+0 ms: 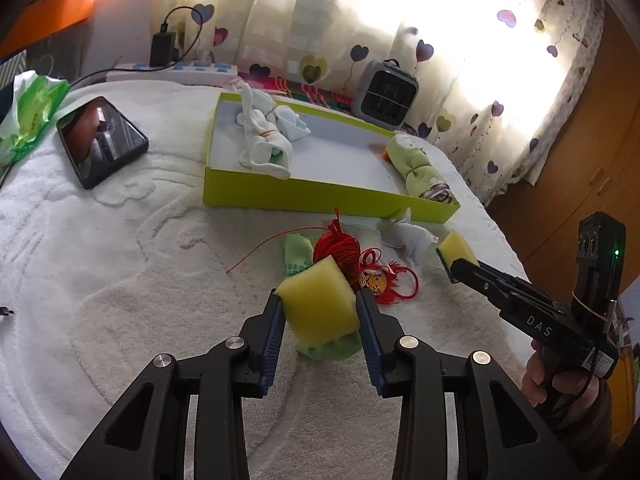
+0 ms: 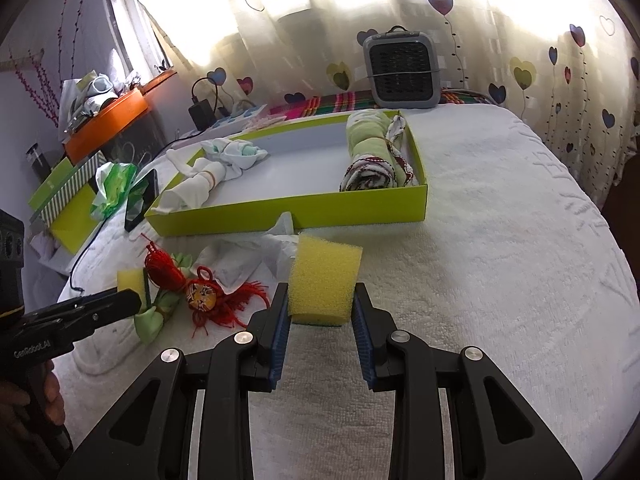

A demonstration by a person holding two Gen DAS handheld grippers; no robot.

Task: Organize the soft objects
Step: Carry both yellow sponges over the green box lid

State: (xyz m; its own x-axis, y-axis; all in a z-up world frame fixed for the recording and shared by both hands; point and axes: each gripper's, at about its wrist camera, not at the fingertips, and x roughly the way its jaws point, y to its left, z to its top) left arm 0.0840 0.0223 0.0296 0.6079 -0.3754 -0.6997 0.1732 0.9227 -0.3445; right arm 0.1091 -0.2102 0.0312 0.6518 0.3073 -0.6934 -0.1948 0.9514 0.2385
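You had each gripper closed on a yellow sponge: the left gripper on one sponge, the right gripper on the other sponge, both near the green box. Next, I think, you needed to carry them into it.

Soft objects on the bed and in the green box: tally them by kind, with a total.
Yellow sponges: 2, one in the left gripper, one in the right gripper
Rolled cloth bundles in the green box: 2, white and green
Loose green cloth: 1
Loose white cloth: 1
Red tasselled ornament: 1
Total: 7
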